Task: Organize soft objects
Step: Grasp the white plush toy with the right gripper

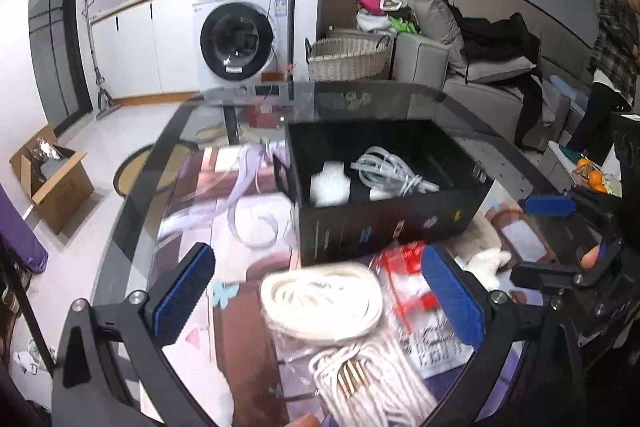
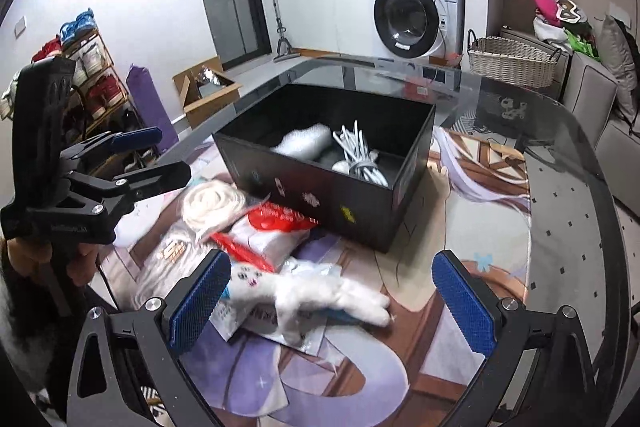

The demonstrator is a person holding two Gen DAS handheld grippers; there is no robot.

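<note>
A black open box (image 1: 380, 227) (image 2: 344, 195) stands on the glass table and holds a white cable (image 1: 384, 171) (image 2: 360, 155) and bubble wrap (image 1: 330, 183) (image 2: 304, 145). In front of it lie a cream coiled band in a clear bag (image 1: 320, 303) (image 2: 212, 203), a white rope bundle (image 1: 368, 383), a red-and-white packet (image 1: 404, 267) (image 2: 276, 223) and a white plush toy (image 1: 488, 261) (image 2: 320, 295). My left gripper (image 1: 320, 291) (image 2: 160, 157) hangs open above the coiled band. My right gripper (image 2: 332, 303) (image 1: 548, 239) is open with the plush lying between its fingers, unpressed.
A printed mat (image 2: 460, 227) covers the table, whose rounded glass edge (image 2: 580, 167) runs to the right. Beyond are a washing machine (image 1: 240, 39), a wicker basket (image 1: 348, 57), a cardboard box (image 1: 52, 179) on the floor, a sofa (image 1: 492, 83) and a standing person (image 1: 612, 43).
</note>
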